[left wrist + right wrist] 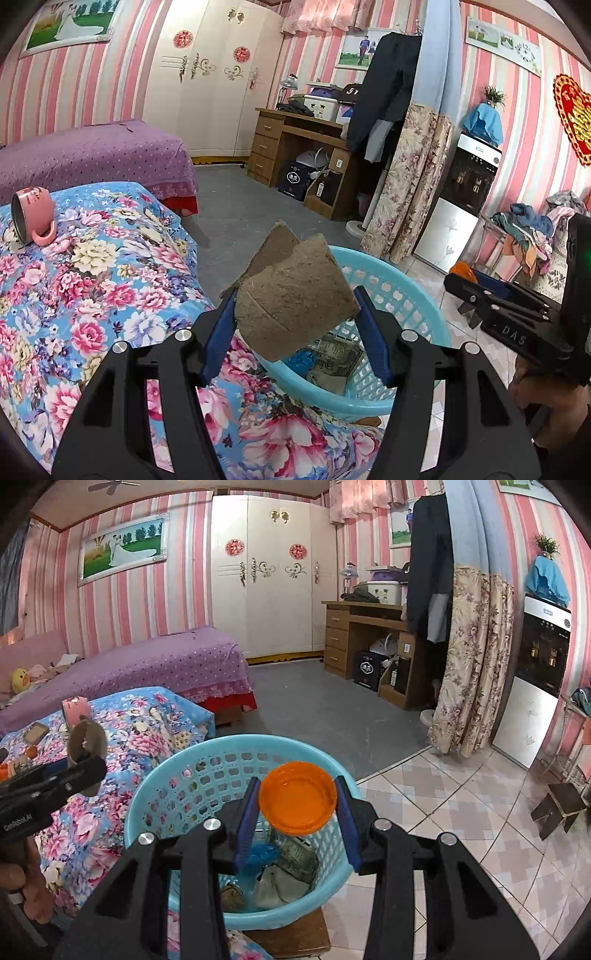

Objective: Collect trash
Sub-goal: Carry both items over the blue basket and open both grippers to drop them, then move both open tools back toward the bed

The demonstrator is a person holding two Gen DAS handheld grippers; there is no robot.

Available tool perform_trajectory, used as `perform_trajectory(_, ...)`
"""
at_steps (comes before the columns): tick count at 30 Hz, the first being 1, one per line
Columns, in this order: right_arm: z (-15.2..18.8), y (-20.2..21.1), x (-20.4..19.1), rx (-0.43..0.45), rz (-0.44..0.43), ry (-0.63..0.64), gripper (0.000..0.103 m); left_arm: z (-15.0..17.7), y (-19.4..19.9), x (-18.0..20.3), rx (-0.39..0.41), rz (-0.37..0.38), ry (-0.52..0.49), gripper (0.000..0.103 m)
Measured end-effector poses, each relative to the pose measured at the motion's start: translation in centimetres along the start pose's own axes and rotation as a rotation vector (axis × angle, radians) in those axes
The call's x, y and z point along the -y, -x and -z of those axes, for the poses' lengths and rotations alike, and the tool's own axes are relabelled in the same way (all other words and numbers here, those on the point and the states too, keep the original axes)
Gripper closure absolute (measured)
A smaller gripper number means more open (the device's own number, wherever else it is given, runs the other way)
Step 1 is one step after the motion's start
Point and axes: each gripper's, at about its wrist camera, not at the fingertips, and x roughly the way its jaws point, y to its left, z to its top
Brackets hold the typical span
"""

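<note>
**Both grippers loaded over the basket**

Clamped in my right gripper (297, 803), at frame centre, an orange lid (297, 798) hangs over the blue basket (147, 805). My left gripper (295, 314) pinches brown cardboard (295, 295) at the basket's rim. Dropping step: next, I judge, spread both jaws.

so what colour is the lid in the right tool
Orange lid, clearest in the right wrist view, held over the blue basket.
</note>
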Motion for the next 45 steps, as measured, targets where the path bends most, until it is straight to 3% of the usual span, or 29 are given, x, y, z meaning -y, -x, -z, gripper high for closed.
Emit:
perform_trajectory(4,0.3,-0.4,-0.5,-0.013,-0.023,0.005,0.062,0.0,-0.3,0.3,-0.002,0.003,-0.007,0.043)
perform_trajectory(7,0.4,-0.6,-0.6,-0.024,-0.019,0.016,0.051,0.0,-0.2,0.3,-0.003,-0.001,-0.013,0.043)
perform_trajectory(17,0.0,-0.1,0.6,-0.004,0.011,-0.001,0.048,0.1,-0.7,0.9,-0.014,-0.004,-0.027,0.04)
perform_trajectory(19,0.0,-0.1,0.7,-0.005,0.024,0.007,0.048,0.1,-1.0,1.1,-0.019,0.007,-0.034,0.035)
perform_trajectory(21,-0.2,0.0,0.8,-0.003,0.027,0.003,0.048,0.1,-1.2,1.3,-0.021,0.028,-0.031,0.013)
perform_trajectory(23,-0.4,0.3,0.9,0.004,0.027,-0.001,0.048,0.0,-0.6,1.3,0.015,-0.008,-0.029,0.005)
perform_trajectory(31,-1.1,1.5,-1.5,0.023,-0.014,0.019,0.048,-1.4,3.5,-3.7,0.087,-0.035,0.191,0.006)
perform_trajectory(34,-2.0,1.6,-3.8,0.033,-0.063,0.02,0.047,-2.5,7.1,-5.9,0.121,-0.113,0.177,0.006)
perform_trajectory(39,-3.8,1.7,-10.4,0.067,-0.186,0.044,0.045,-2.9,15.0,-12.8,0.173,-0.258,0.195,0.005)
perform_trajectory(45,-6.0,1.7,-21.3,0.102,-0.379,0.076,0.041,0.1,23.9,-22.6,0.151,-0.546,0.204,0.006)
